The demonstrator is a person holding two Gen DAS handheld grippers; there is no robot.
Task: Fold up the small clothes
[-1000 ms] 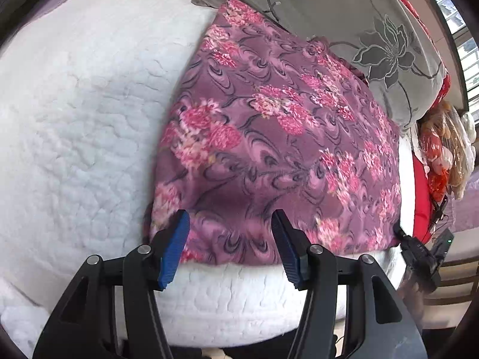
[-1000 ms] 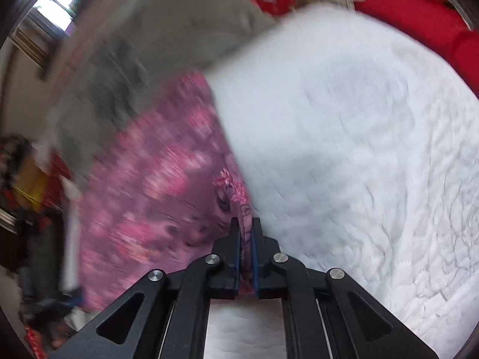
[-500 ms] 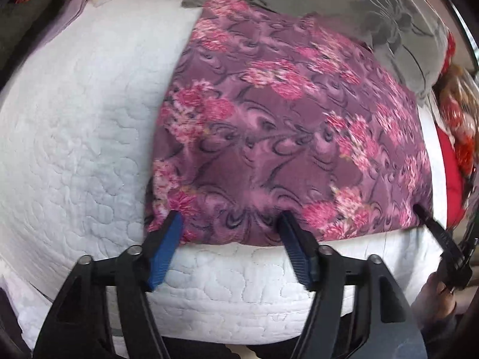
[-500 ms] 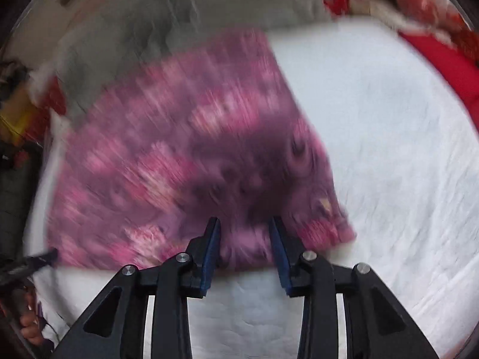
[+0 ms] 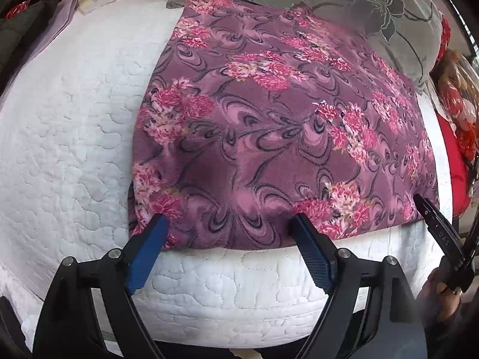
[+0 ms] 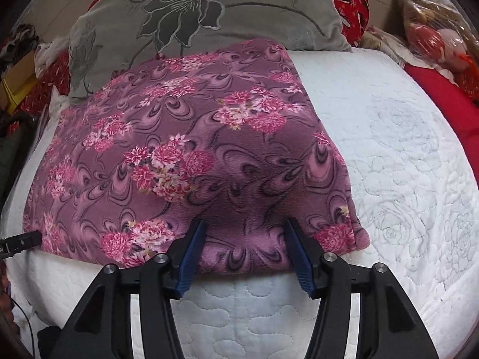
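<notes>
A purple garment with pink flowers (image 5: 281, 137) lies folded into a flat rectangle on the white quilted bed (image 5: 74, 137). It also shows in the right wrist view (image 6: 191, 161). My left gripper (image 5: 227, 227) is open and empty, its blue pads at the garment's near edge toward the left corner. My right gripper (image 6: 245, 230) is open and empty at the near edge toward the garment's right corner. The right gripper's tip shows at the right of the left wrist view (image 5: 431, 212).
A grey pillow with a dark flower print (image 6: 191, 9) lies behind the garment, touching its far edge. Red fabric (image 6: 449, 98) and bagged items (image 6: 434, 36) lie at the bed's right. Dark clutter (image 5: 27, 6) sits far left. The quilt's front edge (image 6: 239, 314) drops off below the grippers.
My right gripper was shut on the garment's edge a second ago; it has let go, opened and swung to face the folded garment. My left gripper stayed open and moved slightly closer.
</notes>
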